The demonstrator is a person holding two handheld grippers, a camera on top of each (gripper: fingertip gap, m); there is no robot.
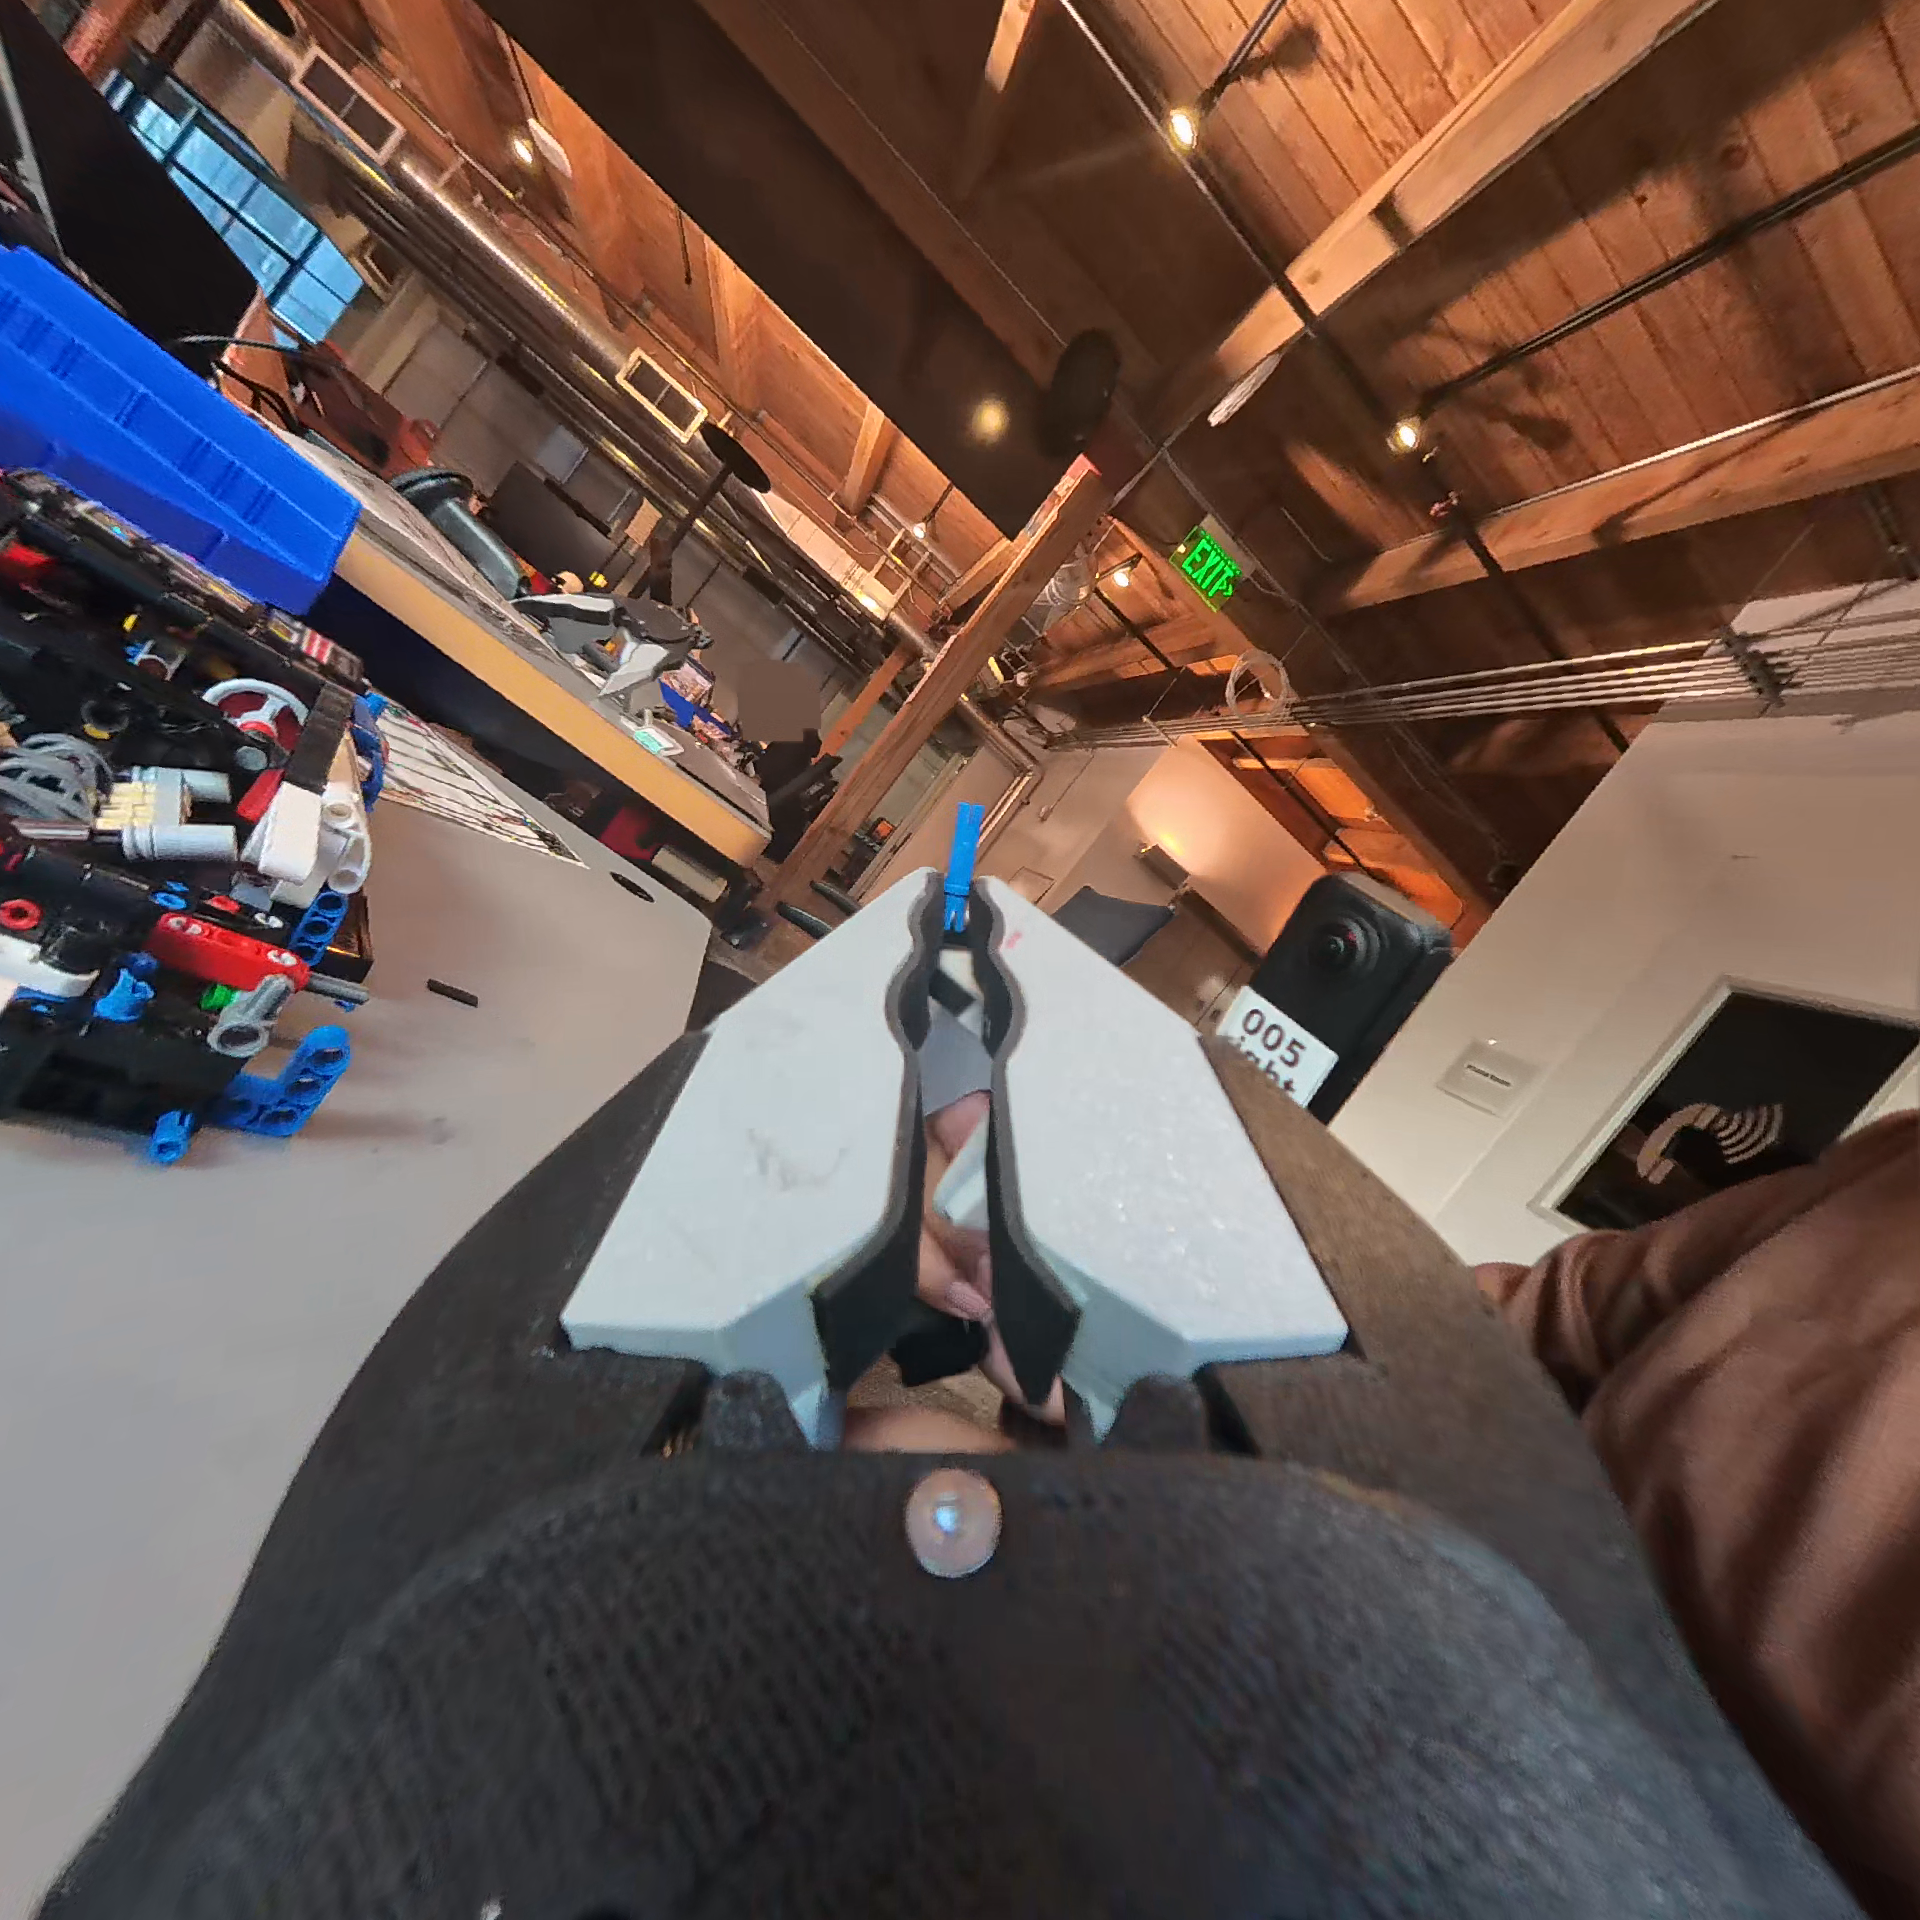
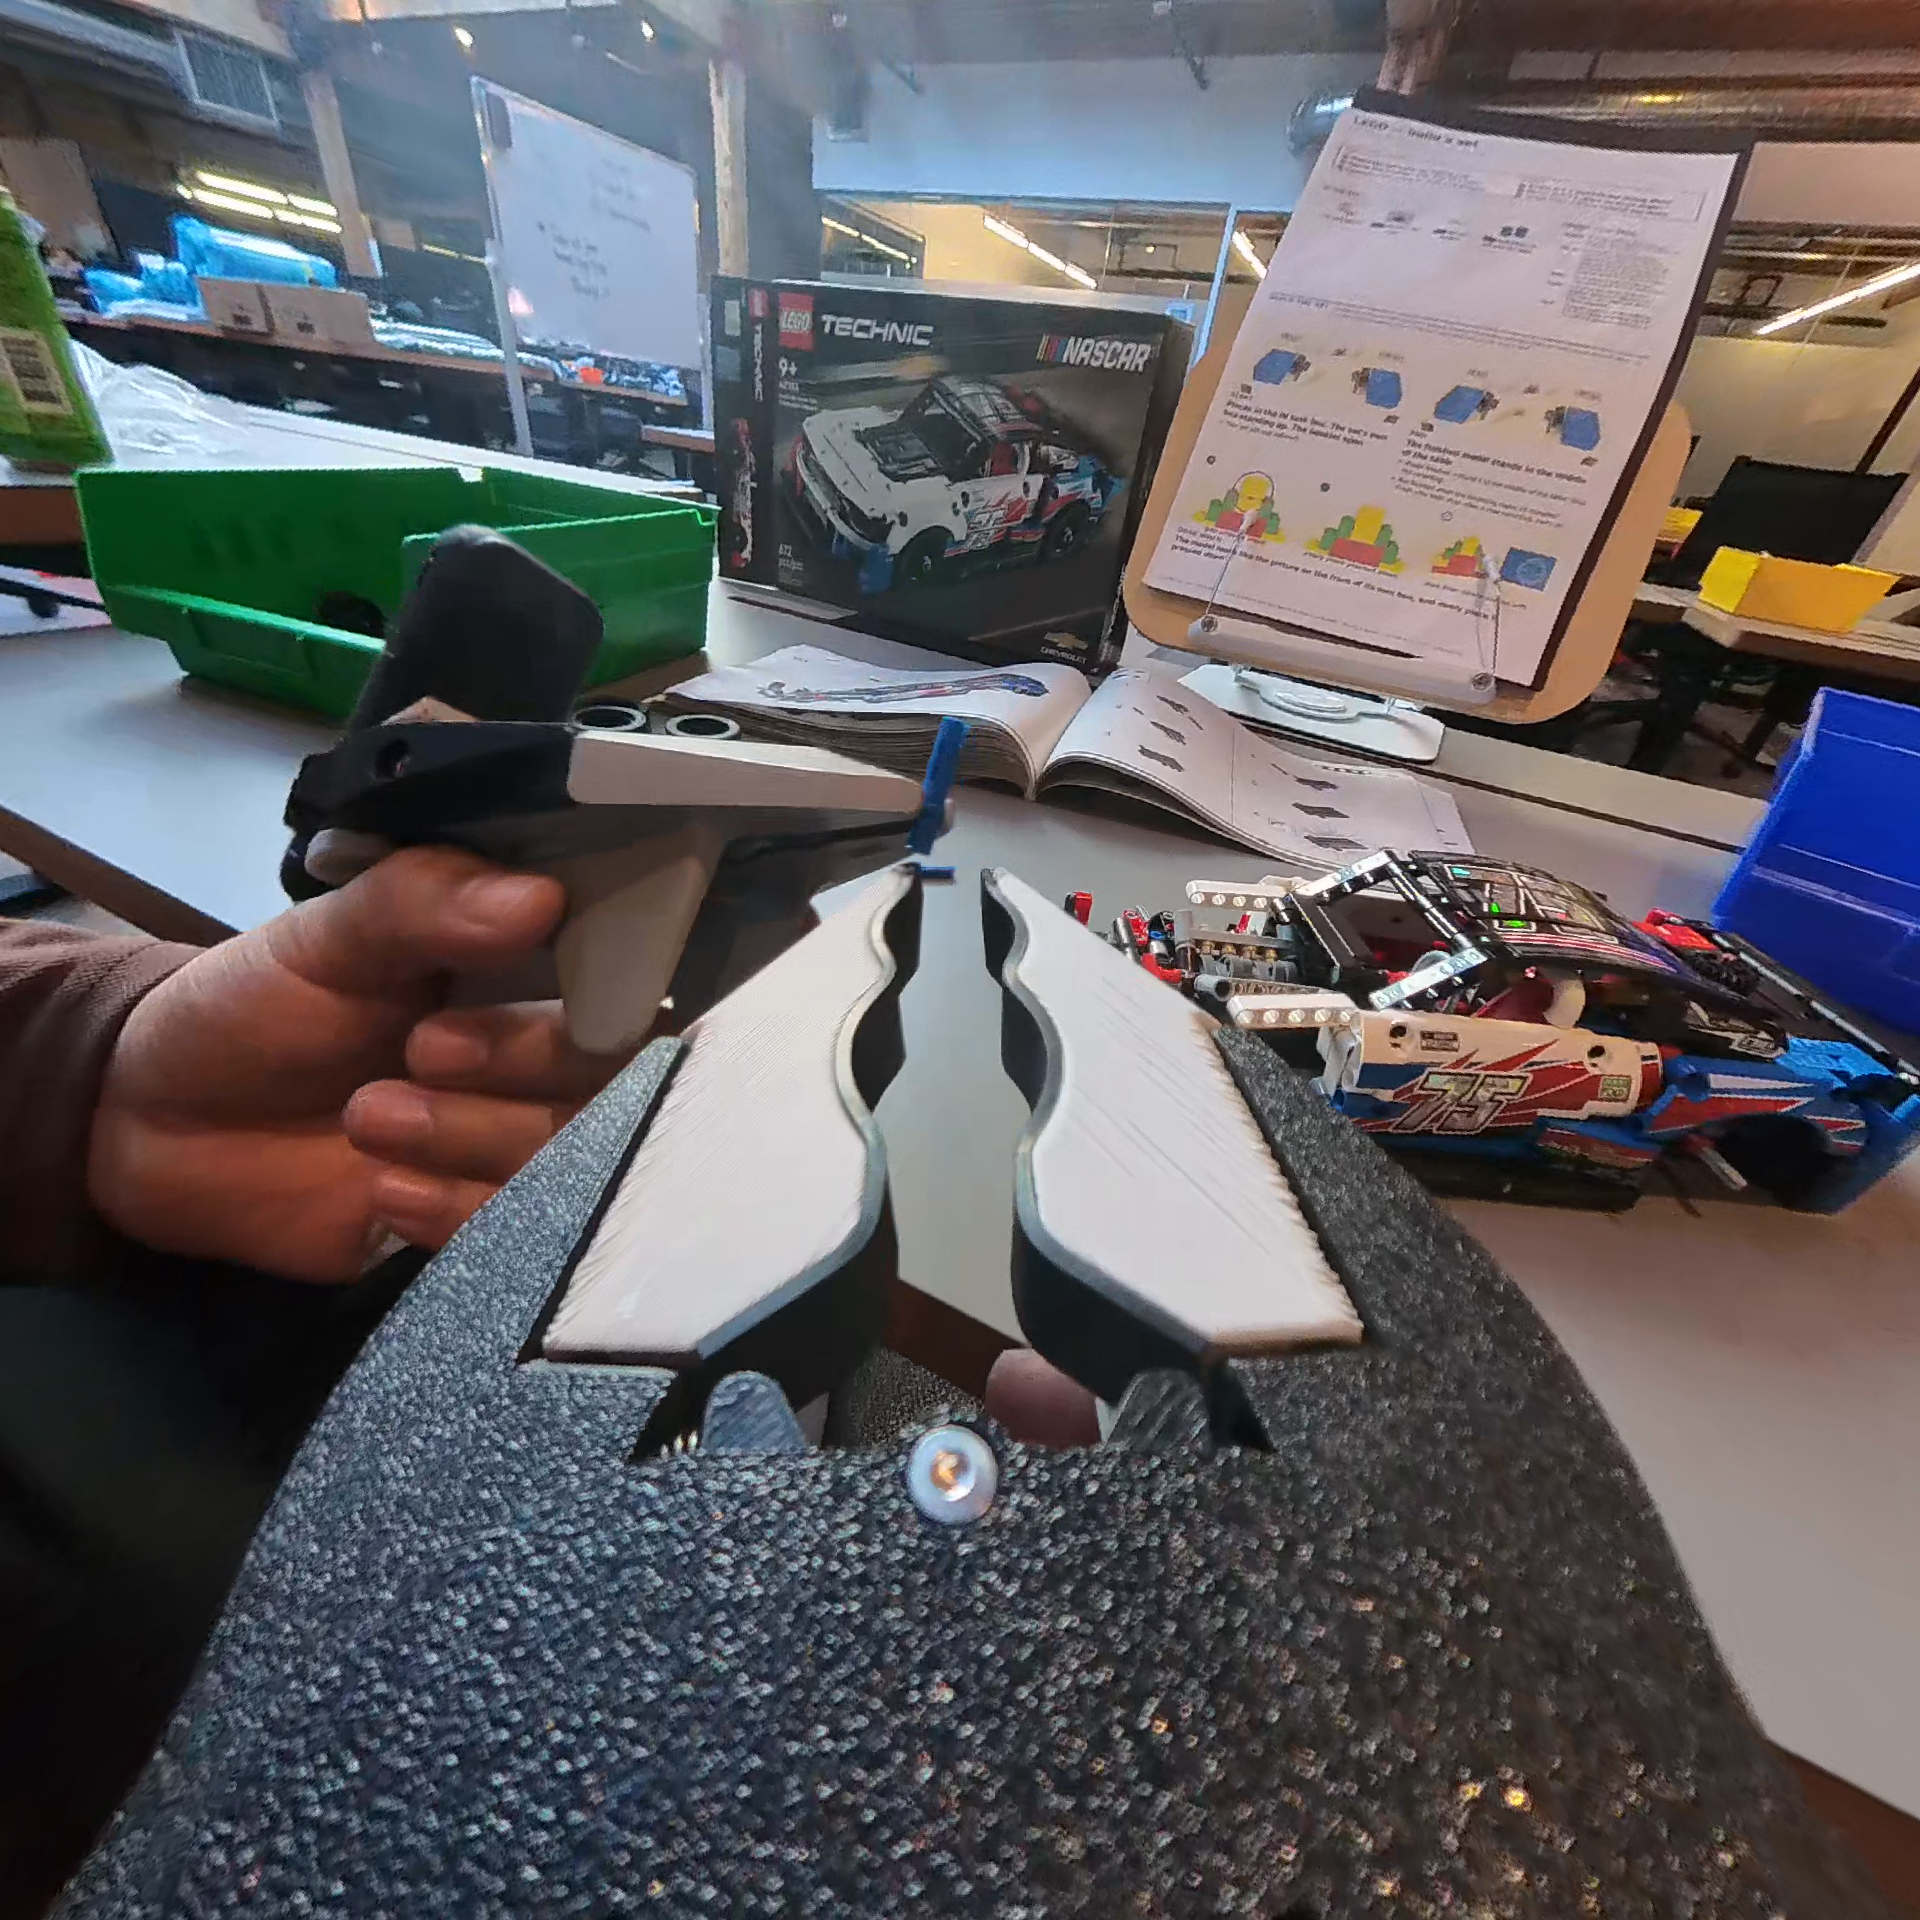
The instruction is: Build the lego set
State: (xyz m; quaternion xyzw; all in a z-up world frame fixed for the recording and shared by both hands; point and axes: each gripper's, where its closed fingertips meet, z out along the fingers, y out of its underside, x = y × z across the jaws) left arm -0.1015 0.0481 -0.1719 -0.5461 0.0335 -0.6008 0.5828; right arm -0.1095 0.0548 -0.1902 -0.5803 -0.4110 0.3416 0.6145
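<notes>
My left gripper (image 1: 956, 902) is shut on a small blue pin (image 1: 961, 862) that sticks out past its tips, held up in the air. In the right wrist view the same left gripper (image 2: 930, 805) comes in from the left with the blue pin (image 2: 943, 774) upright at its tip. My right gripper (image 2: 951, 883) is open and empty, its tips just below the pin. The partly built race car (image 2: 1538, 1039) stands on the table to the right; it also shows in the left wrist view (image 1: 177, 883) at the far left.
An open instruction booklet (image 2: 1039, 738), the set's box (image 2: 935, 468), a sheet on a stand (image 2: 1455, 416), a green bin (image 2: 312, 561) and a blue bin (image 2: 1839, 831) stand on the grey table (image 2: 1558, 1351). A small black part (image 1: 452, 992) lies near the car. My left and right fingertips are right by each other. From either gripper's tips it is about 20 cm to the partly built race car (image 2: 1538, 1039).
</notes>
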